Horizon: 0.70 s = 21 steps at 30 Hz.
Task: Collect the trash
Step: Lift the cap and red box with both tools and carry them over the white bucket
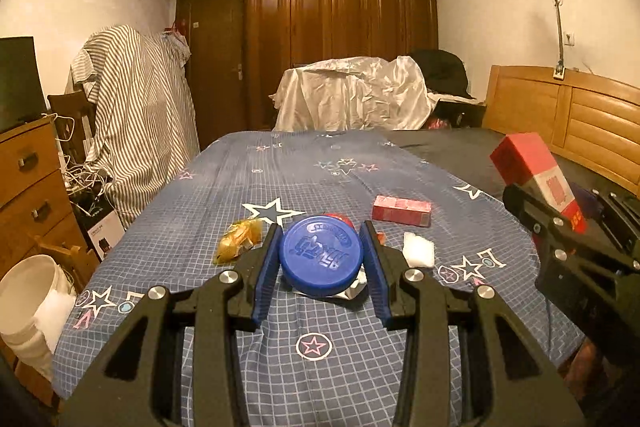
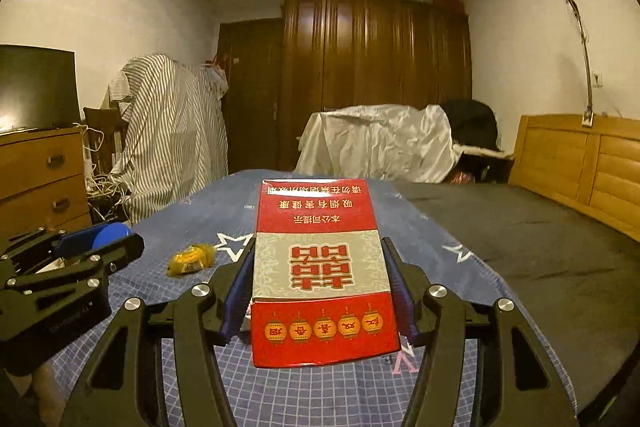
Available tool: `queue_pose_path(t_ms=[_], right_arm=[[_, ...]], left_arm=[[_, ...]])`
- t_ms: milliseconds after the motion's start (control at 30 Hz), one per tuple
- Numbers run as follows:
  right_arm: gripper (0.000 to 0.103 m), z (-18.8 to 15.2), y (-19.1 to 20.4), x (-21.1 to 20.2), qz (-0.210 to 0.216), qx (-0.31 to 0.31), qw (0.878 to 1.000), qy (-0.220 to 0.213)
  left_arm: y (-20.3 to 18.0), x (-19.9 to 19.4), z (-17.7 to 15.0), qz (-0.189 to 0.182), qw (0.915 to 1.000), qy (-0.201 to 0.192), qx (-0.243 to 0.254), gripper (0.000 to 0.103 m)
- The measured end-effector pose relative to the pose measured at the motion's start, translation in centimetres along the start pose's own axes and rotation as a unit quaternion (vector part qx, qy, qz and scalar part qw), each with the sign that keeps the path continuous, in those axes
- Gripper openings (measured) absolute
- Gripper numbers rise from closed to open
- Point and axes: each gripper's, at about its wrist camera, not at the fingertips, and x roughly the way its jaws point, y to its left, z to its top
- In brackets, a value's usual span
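While both views show the bed (image 1: pixel 224 187), only the left shows the bucket (image 1: pixel 28 291).

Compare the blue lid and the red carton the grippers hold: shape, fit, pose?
The blue lid is a round disc; the red carton is a flat rectangular box. The lid sits wholly between the left gripper's pads; the carton juts well past the right gripper's fingertips. Both are clamped by their sides above the bed.
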Motion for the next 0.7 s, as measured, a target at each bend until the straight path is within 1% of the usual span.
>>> queue_pose_path(t_ms=[167, 433, 533, 700], right_arm=[[0.060, 0.3, -0.3, -1.4, -0.001, -0.001, 1.000, -0.005], [0.060, 0.4, -0.3, -2.7, 0.001, -0.003, 1.000, -0.007], [0.060, 0.7, -0.3, -2.9, 0.008, -0.004, 1.000, -0.003], [0.060, 1.9, 0.8, -1.8, 0.034, -0.008, 0.999, 0.006]], left_arm=[[0.2, -1.1, 0.2, 0.002, 0.9999, -0.013, -0.005, 0.038], [0.1, -1.6, 0.4, 0.003, 0.9998, -0.017, -0.005, 0.038], [0.4, -1.7, 0.6, 0.006, 0.9998, -0.018, -0.005, 0.038], [2.2, -2.0, 1.2, 0.026, 0.9995, -0.017, -0.010, 0.038]])
